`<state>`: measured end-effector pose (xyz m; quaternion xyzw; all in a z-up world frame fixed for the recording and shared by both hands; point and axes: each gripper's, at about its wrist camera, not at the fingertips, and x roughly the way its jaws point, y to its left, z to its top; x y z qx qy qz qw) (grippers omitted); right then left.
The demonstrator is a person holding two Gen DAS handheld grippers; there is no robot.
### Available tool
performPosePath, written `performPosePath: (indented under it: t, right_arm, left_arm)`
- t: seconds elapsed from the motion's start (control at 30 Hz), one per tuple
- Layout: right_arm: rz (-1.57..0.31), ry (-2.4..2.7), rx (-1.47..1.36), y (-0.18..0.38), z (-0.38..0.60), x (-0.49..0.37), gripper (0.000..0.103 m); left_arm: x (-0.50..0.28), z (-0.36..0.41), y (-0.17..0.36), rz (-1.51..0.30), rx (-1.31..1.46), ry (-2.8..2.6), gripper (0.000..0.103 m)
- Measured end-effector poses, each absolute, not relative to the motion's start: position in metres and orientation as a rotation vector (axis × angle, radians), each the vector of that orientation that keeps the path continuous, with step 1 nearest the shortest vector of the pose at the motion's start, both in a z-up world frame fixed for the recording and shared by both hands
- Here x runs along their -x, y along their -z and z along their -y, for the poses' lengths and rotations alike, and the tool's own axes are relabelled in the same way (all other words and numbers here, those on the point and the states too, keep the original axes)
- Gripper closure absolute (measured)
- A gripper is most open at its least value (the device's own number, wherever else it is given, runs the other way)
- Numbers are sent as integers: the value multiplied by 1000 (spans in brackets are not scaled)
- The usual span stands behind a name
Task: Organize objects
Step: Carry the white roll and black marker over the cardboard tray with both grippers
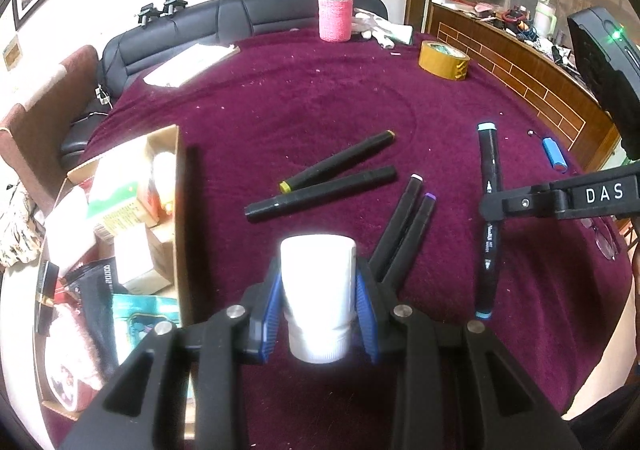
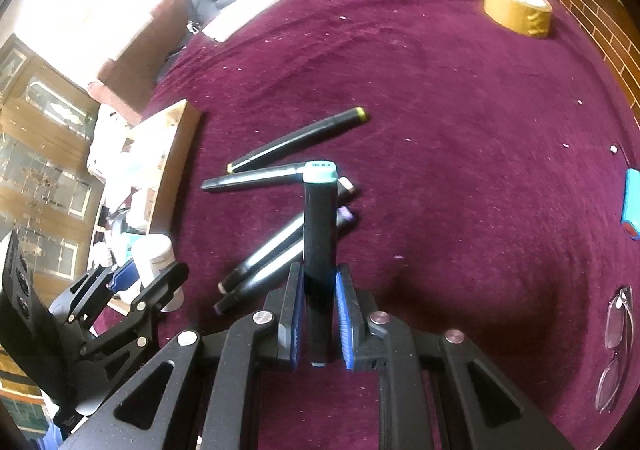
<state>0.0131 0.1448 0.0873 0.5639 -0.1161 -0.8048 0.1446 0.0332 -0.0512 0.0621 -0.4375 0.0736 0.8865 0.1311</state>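
My left gripper (image 1: 318, 284) is shut on a white plastic bottle (image 1: 318, 282), cap end toward the camera, held above the maroon cloth next to a cardboard box (image 1: 182, 210). My right gripper (image 2: 319, 278) is shut on a black marker with teal caps (image 2: 319, 218) and holds it clear of the cloth. In the left wrist view that marker (image 1: 489, 154) hangs from the right gripper (image 1: 491, 206) at the right. Several black markers lie on the cloth: a yellow-capped one (image 1: 340, 162), a plain one (image 1: 320, 194), a white-tipped one (image 1: 400, 218) and a purple-tipped one (image 1: 416, 234).
The box holds several small cartons and pouches. A brown tape roll (image 1: 443, 60), a pink knitted bottle (image 1: 335, 12) and a paper pad (image 1: 188, 64) sit at the far side. A small blue object (image 1: 555, 155) and eyeglasses (image 2: 616, 346) lie at the right.
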Motion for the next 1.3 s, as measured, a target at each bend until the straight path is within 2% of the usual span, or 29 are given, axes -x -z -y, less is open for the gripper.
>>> performPosePath:
  t: [0.7,1.3]
  right_arm:
    - [257,2258,-1508,-120,-82,-21,86]
    - [248,2118,-1420,-140,9,-12,86]
  left_arm:
    - [-60,96,-87,-140,1221,-2683,70]
    - [-84,182,-104,-47,1239,-2828,70]
